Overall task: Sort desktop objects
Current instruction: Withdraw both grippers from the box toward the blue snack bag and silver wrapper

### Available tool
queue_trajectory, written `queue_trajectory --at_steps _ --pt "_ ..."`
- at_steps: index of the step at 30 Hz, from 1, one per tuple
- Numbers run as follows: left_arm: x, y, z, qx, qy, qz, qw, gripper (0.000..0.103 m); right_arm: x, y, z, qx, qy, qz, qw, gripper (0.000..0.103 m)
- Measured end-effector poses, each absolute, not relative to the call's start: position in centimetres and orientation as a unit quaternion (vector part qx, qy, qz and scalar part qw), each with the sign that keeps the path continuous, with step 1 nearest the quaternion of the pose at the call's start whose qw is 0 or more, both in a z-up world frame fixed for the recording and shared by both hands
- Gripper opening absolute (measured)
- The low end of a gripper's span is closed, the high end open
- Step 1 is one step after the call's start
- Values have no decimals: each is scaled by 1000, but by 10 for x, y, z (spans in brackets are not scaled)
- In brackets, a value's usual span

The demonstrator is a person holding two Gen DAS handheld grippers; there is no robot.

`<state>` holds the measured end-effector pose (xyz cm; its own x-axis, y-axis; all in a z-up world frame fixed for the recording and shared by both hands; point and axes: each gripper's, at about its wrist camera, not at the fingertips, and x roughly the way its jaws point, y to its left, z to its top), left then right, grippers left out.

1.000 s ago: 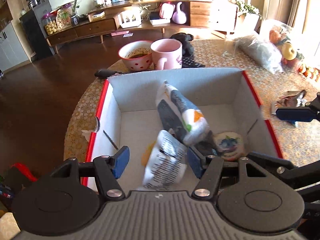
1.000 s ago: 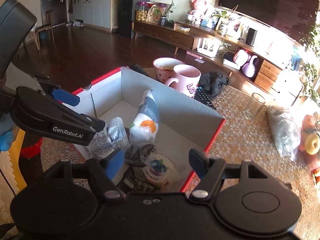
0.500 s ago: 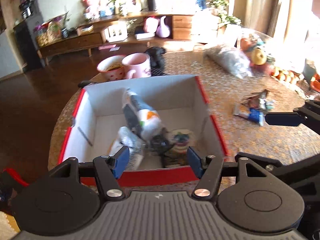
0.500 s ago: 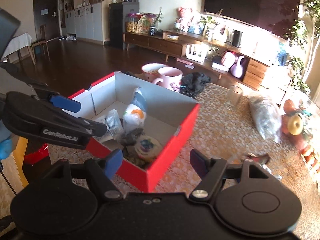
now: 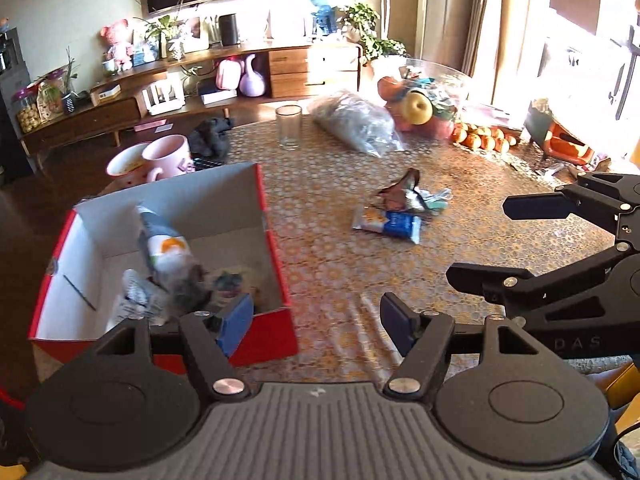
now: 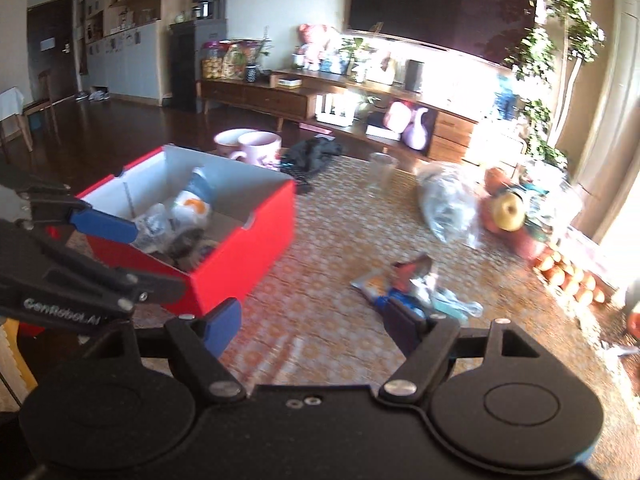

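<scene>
Snack packets (image 5: 394,216) lie in a loose pile on the patterned tabletop (image 5: 332,256), well apart from the red cardboard box (image 5: 276,240) that serves as the landmark of the scene. Inside that box rest a white-and-grey pouch with an orange mark (image 5: 166,248), a crumpled printed wrapper (image 5: 134,298) and a small round lidded cup (image 5: 228,282); the right wrist view shows the same pile (image 6: 404,284) off to the box's (image 6: 248,252) right. Behind the box, touching or nearly touching its far wall, stand a pink mug (image 5: 170,156) and a dotted bowl (image 5: 126,164), with a dark cloth (image 5: 212,136) just beyond them. Farther from the box, an empty drinking glass (image 5: 289,126) stands upright beside a clear plastic bag (image 5: 356,126), and bagged fruit (image 5: 418,108) sits past that. The left gripper (image 5: 316,320) hangs over the bare tabletop beside the box's near corner, its jaws apart, having just been opening, with nothing between them. The right gripper (image 6: 312,326) hovers farther from the box, near the packets, its jaws likewise apart, just been opening, and empty.
</scene>
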<state>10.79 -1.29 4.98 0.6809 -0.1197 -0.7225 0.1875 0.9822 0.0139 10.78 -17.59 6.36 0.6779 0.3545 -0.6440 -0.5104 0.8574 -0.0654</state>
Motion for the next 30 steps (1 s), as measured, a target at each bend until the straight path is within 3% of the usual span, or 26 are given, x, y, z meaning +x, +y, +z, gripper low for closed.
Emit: queue_trajectory --at_steps 10,13,25,30 --pt "115 -53 42 46 390 -125 911 74 117 -228 54 -110 335 204 913 80" --pt "121 -59 39 43 386 -133 912 83 121 -240 52 -107 338 198 914 80" --pt "156 -82 7 26 400 -173 900 84 153 -261 37 -110 350 195 910 80" --pt "175 -89 -8 20 405 -180 896 99 173 -265 26 -113 361 197 905 80"
